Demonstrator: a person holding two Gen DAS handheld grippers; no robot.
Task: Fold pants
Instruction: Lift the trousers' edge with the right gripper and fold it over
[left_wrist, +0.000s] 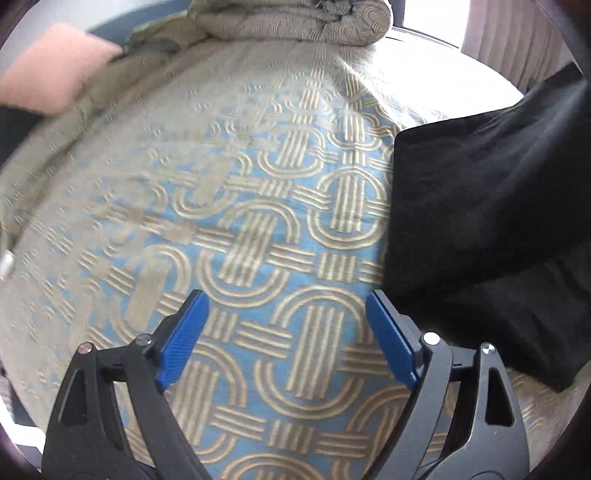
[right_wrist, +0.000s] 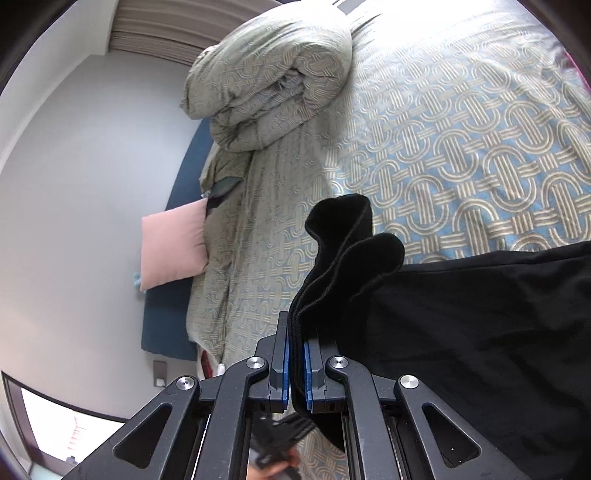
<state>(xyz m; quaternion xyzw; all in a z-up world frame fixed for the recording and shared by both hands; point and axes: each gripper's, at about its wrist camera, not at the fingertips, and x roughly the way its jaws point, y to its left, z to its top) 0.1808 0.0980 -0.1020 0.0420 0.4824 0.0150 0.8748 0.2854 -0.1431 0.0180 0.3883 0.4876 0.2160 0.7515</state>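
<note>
On the patterned bedspread (left_wrist: 258, 229), the black pants (right_wrist: 480, 314) lie to my right, one edge clamped in my right tongs (right_wrist: 295, 332), while my left tongs (left_wrist: 286, 314) hang spread and empty.

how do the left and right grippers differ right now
The left gripper has its jaws wide apart with only the patterned bedspread between them; the right gripper is shut on the black pants. The left holds nothing, while the right lifts a bunched edge of the fabric. Both have blue pads on black fingers.
</note>
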